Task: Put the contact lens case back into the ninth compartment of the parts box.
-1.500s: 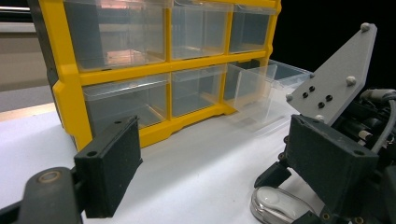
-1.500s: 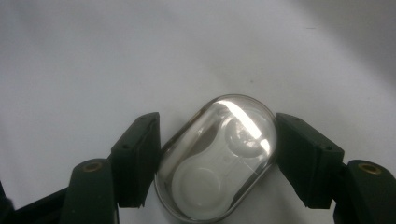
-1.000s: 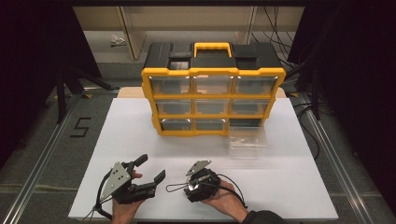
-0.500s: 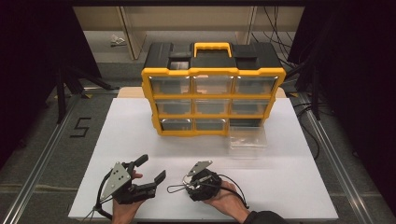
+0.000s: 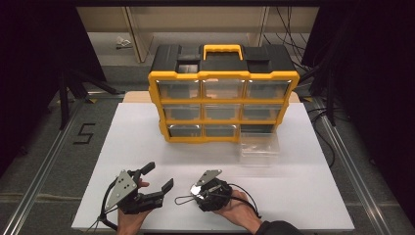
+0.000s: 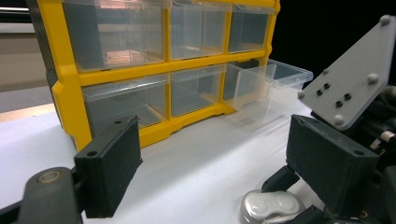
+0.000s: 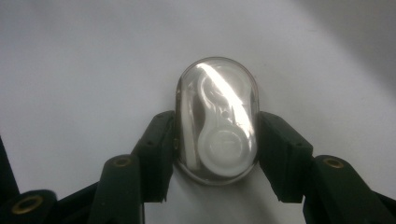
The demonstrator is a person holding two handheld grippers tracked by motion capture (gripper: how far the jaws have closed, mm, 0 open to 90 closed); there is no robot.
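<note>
A small clear oval case (image 7: 216,123) with a white earbud-shaped piece inside lies on the white table (image 5: 303,196). My right gripper (image 7: 215,136) has a jaw pressed against each side of it, shut on it. In the high view the right gripper (image 5: 199,192) sits near the table's front edge, its grey plate covering the jaws. My left gripper (image 5: 159,177) rests just to its left, open with nothing between the jaws. In the left gripper view the left gripper (image 6: 215,161) stands wide open, and the oval case (image 6: 271,207) shows low at the right under the other gripper.
A yellow and black drawer organizer (image 5: 222,105) with clear drawers stands at the back middle of the table. One clear drawer (image 5: 259,147) is out, on the table by its lower right corner, in front of the open slot (image 5: 257,129). Dark floor surrounds the table.
</note>
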